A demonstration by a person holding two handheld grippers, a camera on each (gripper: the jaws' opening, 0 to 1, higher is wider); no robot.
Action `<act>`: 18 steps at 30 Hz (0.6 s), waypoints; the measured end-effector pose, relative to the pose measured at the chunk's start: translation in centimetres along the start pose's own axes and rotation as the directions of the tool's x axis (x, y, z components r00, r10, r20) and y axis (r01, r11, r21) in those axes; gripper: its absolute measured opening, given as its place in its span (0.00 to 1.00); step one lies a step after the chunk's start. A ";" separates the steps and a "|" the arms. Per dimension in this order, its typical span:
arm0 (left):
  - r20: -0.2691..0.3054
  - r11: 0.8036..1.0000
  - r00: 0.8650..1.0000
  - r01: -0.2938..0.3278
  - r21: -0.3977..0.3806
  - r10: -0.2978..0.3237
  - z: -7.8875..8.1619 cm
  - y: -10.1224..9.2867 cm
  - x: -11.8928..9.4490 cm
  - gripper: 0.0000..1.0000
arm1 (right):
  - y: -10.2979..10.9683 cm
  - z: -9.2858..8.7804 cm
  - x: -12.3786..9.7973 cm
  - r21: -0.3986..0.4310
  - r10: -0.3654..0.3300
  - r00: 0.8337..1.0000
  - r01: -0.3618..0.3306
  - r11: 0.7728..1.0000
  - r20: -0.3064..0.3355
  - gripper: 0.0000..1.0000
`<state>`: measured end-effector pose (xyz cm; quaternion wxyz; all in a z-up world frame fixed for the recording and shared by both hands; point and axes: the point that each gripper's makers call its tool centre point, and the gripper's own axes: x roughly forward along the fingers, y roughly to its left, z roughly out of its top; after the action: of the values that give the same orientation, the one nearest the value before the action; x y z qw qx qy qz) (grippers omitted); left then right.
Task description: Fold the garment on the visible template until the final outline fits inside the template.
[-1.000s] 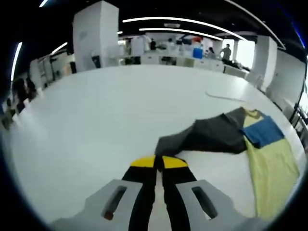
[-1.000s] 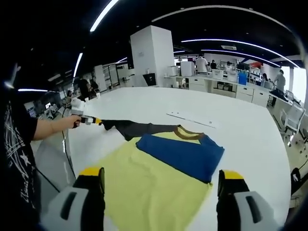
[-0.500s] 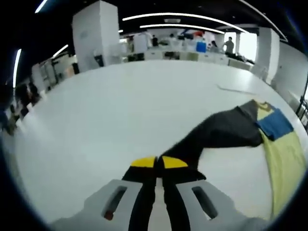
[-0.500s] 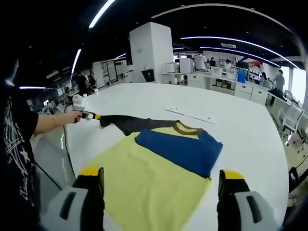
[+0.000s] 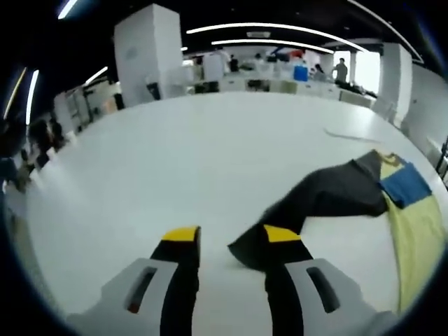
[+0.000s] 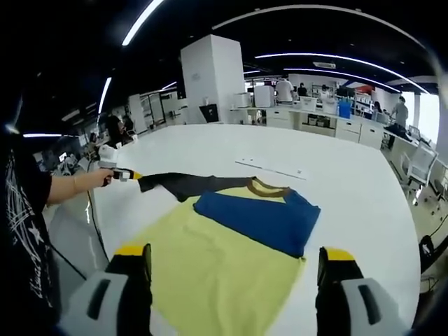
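A yellow shirt (image 6: 224, 269) lies flat on the white bench (image 6: 350, 189), its blue sleeve (image 6: 255, 220) folded across the chest. Its dark sleeve (image 5: 329, 196) stretches out to the left, the cuff lying by the left tongs (image 5: 227, 241), whose jaws stand apart, gripping nothing. The right tongs (image 6: 234, 262) hover wide over the near hem.

Garment (image 6: 231, 241) flat on tabletop (image 6: 350, 189), sleeve (image 5: 315, 199) stretched out left toward left gripper (image 5: 227, 241), strip (image 6: 271, 168) lying behind it.
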<state>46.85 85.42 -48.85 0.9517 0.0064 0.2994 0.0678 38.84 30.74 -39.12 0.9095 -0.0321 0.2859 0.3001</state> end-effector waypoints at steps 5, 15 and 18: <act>-0.015 0.998 1.000 -0.018 -0.061 0.017 -1.2 -0.5 -0.7 0.45 | 0.1 0.1 0.0 0.003 0.000 1.000 0.000 1.000 0.003 0.99; -0.044 0.997 0.999 0.011 -0.076 -0.014 -3.1 -2.4 -0.1 0.44 | -0.2 -0.1 -0.2 0.017 -0.007 1.000 0.007 1.000 0.005 0.99; -0.071 0.997 0.997 -0.025 -0.073 0.020 -4.0 -2.8 -0.5 0.40 | -0.4 -0.2 -0.4 0.026 -0.013 1.000 0.013 1.000 0.009 0.99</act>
<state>44.53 82.48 -51.97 0.9394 -0.0279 0.3296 0.0898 38.74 30.17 -39.13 0.9131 -0.0210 0.2853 0.2905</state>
